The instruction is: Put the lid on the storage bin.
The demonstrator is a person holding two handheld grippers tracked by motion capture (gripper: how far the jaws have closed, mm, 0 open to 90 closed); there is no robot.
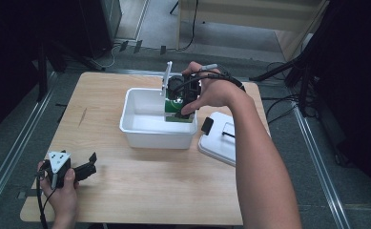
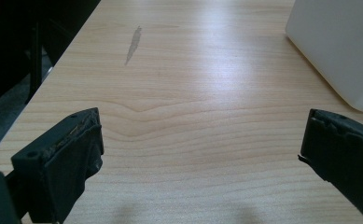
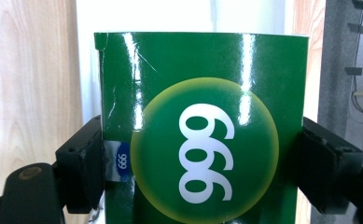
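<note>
Box clamped between right claw jaws.

Left tool: black jaws, worn pads, grey three-cornered plate with dark screws, black trailing cable. Right tool: black, cabled; details seemingly obscured. Forearms were bare, unsleeved.

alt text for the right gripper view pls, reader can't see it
A glossy green box, printed with white digits in a yellow-edged circle, is clamped between the two black jaws of the right hand-held gripper, one pad on each side edge. Behind it are a white container and light wooden table.
</note>
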